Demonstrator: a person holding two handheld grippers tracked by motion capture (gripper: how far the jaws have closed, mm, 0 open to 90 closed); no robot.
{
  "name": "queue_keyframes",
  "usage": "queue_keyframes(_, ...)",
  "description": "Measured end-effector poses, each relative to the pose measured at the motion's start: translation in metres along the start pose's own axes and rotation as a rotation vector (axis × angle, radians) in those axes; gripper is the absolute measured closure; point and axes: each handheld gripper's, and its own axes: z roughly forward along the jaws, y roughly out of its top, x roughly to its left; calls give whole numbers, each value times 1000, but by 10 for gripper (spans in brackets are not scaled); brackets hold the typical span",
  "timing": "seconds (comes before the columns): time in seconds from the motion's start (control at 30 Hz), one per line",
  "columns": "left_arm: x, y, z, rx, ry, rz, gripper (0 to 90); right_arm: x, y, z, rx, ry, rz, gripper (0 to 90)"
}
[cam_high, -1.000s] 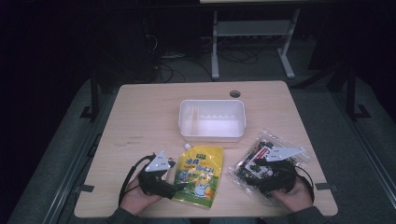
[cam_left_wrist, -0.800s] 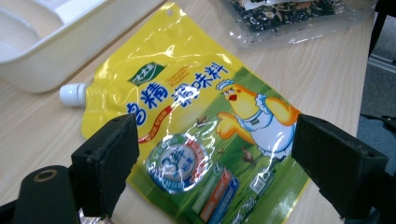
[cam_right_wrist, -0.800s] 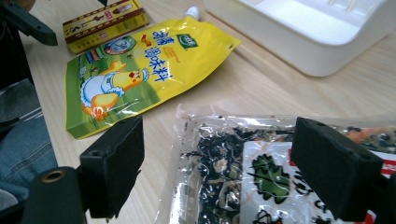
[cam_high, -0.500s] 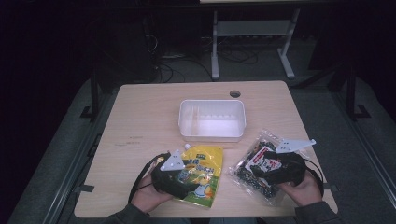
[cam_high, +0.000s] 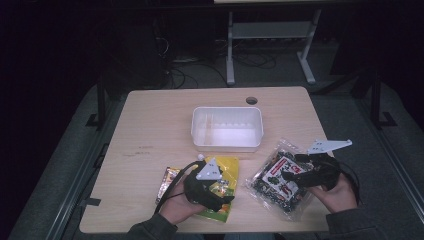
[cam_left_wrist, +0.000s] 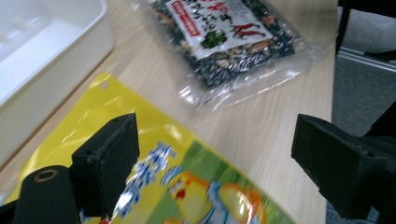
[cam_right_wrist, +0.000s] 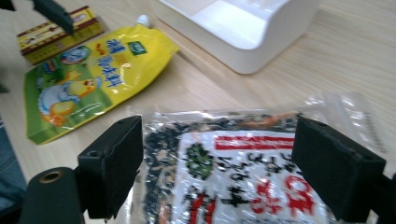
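Right gripper view: right gripper (cam_right_wrist: 217, 168), jaws spread, hovers over the limp, crinkly seaweed packet (cam_right_wrist: 247, 172), probably best pinched at an edge.

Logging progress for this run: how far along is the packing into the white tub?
Nothing is packed: the white tub is empty. In hand: open left gripper over the yellow pouch, open right gripper over the seaweed bag. Left: grasping and placing both.

Yellow-green pouch (cam_high: 220, 187), dark speckled bag (cam_high: 280, 180), white tub (cam_high: 227, 127)
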Motion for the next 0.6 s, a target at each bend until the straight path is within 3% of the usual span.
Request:
queue_keyframes(0.3, -6, 25, 26, 6, -28, 21, 158, -27, -1, -9, 31, -54, 49, 184)
queue_keyframes(0.4, -6, 33, 37, 17, -36, 30, 168, -41, -4, -11, 49, -78, 89, 198)
queue_keyframes(0.6, -6, 40, 53, 24, -44, 16, 185, -58, -12, -12, 70, -105, 136, 214)
